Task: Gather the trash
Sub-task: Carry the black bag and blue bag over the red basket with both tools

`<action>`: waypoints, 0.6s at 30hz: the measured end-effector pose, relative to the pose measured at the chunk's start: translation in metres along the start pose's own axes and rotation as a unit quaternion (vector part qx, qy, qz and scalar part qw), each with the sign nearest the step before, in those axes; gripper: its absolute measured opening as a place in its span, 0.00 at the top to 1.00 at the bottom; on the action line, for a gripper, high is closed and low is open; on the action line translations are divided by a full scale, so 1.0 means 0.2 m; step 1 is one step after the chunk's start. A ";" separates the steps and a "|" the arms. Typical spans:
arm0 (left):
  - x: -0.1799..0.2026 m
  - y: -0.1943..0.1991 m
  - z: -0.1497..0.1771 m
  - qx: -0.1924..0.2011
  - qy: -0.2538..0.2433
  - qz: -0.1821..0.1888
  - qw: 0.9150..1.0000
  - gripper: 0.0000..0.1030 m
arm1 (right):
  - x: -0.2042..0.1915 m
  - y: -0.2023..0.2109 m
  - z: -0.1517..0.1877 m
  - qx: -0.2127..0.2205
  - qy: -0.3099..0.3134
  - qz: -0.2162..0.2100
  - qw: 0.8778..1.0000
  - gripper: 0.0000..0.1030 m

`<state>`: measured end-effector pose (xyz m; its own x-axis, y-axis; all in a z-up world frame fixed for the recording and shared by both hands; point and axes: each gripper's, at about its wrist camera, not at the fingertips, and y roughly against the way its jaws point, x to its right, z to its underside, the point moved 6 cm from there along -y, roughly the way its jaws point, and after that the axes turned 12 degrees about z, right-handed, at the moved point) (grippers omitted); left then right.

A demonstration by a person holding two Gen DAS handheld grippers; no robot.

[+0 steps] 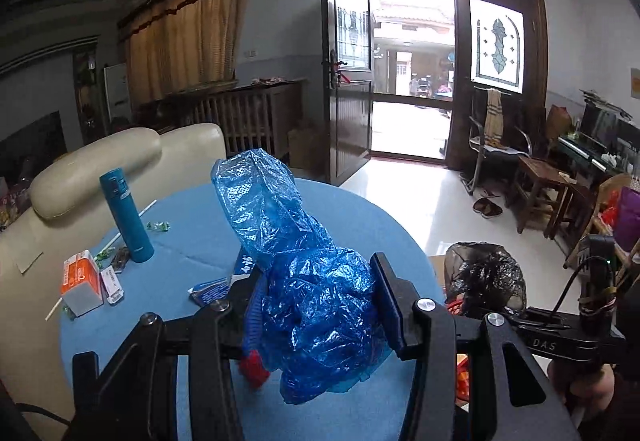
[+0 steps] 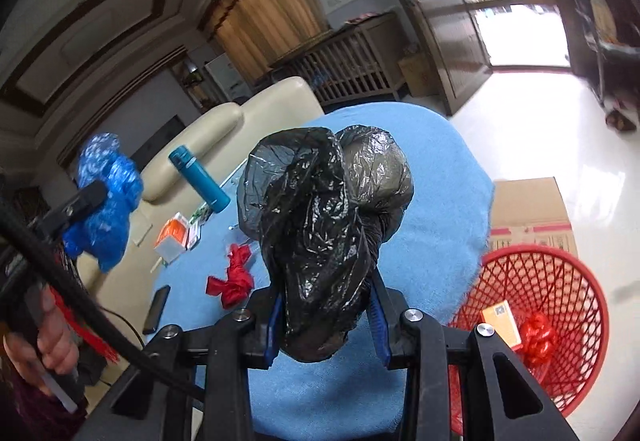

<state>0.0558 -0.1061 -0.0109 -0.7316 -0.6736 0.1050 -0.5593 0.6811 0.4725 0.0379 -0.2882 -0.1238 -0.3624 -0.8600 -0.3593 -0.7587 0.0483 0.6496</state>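
Observation:
My left gripper (image 1: pixel 316 305) is shut on a crumpled blue plastic bag (image 1: pixel 296 265) and holds it above the round blue table (image 1: pixel 192 241). The blue bag also shows in the right wrist view (image 2: pixel 104 197), at the left. My right gripper (image 2: pixel 326 317) is shut on a crumpled black plastic bag (image 2: pixel 320 225), held above the table's near edge (image 2: pixel 440 241). The black bag also shows in the left wrist view (image 1: pixel 484 273). A red mesh basket (image 2: pixel 536 321) stands on the floor at the right, holding a yellow box (image 2: pixel 500 325) and a red wad (image 2: pixel 538 337).
On the table lie a teal flask (image 1: pixel 126 217), an orange-white box (image 1: pixel 80 281), a straw (image 1: pixel 132 221), candy wrappers (image 1: pixel 158 227), a red rag (image 2: pixel 234 277) and a black phone (image 2: pixel 156 309). A cream chair (image 1: pixel 120 157) stands behind. A cardboard box (image 2: pixel 528 209) lies beside the basket.

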 end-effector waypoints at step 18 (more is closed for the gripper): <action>0.16 -0.07 0.02 -0.020 -0.018 0.045 0.999 0.51 | 0.18 0.11 -0.10 0.040 -0.037 0.018 0.998 0.63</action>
<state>0.0390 -0.1360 -0.0186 -0.7928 -0.5981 0.1176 -0.4741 0.7263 0.4977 0.0181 -0.3273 -0.1086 -0.4266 -0.8171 -0.3878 -0.7847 0.1212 0.6079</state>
